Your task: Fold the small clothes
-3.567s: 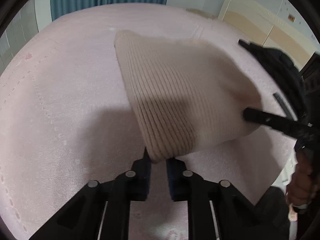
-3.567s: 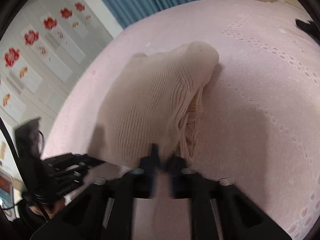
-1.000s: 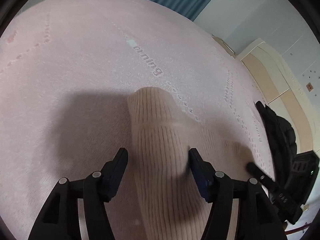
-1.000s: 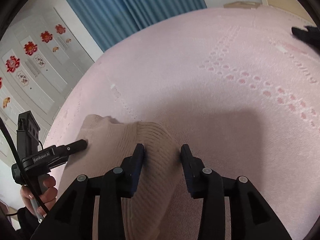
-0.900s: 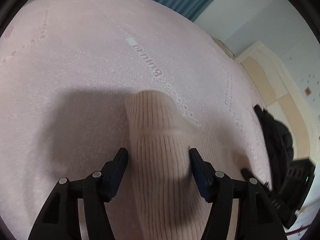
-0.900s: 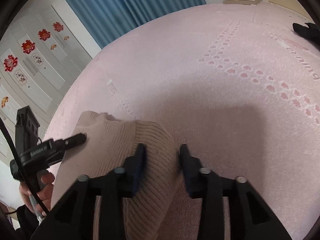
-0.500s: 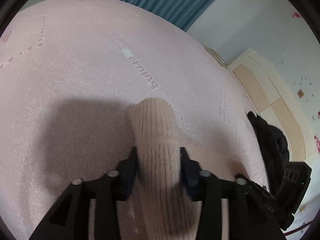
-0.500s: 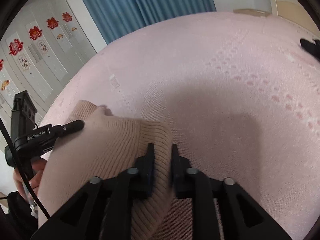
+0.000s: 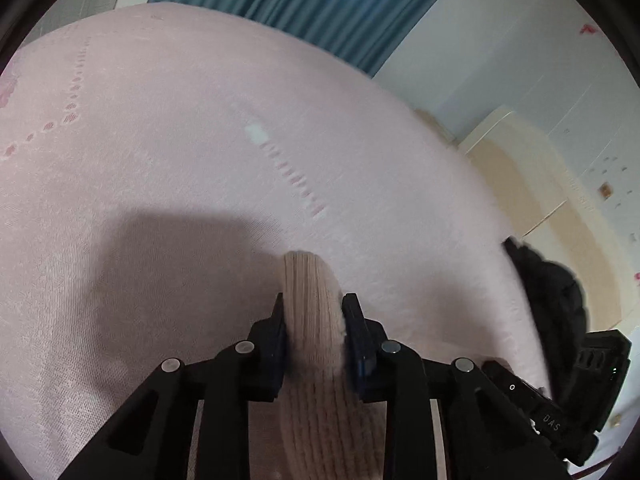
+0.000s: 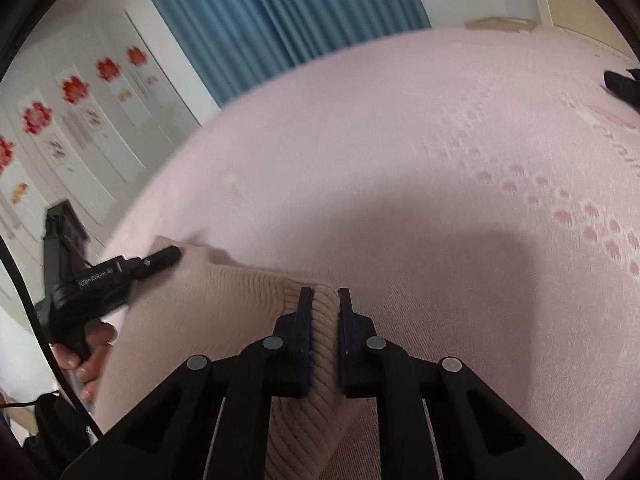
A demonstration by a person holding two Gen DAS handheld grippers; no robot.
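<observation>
A beige ribbed knit garment (image 10: 224, 312) lies on the pink bed cover (image 10: 400, 168). My left gripper (image 9: 314, 304) is shut on one bunched corner of the knit garment (image 9: 316, 320), which bulges up between the fingers. My right gripper (image 10: 324, 294) is shut on another corner of the garment, with ribbed cloth pinched between its fingers. In the right wrist view the left gripper (image 10: 164, 258) shows at the left, at the garment's far corner. In the left wrist view the right gripper's body (image 9: 532, 400) shows at the lower right.
A black garment (image 9: 552, 296) lies at the bed's right edge; a black piece (image 10: 624, 88) also shows at the right wrist view's right edge. Blue curtains (image 9: 304, 4) and a cream wardrobe (image 9: 532, 176) stand beyond the bed. A wall with red flower stickers (image 10: 72, 92) is at left.
Both grippers were open around the garment's corners a second ago; both have closed onto the knit cloth. The garment, held up earlier, now lies on the bed.
</observation>
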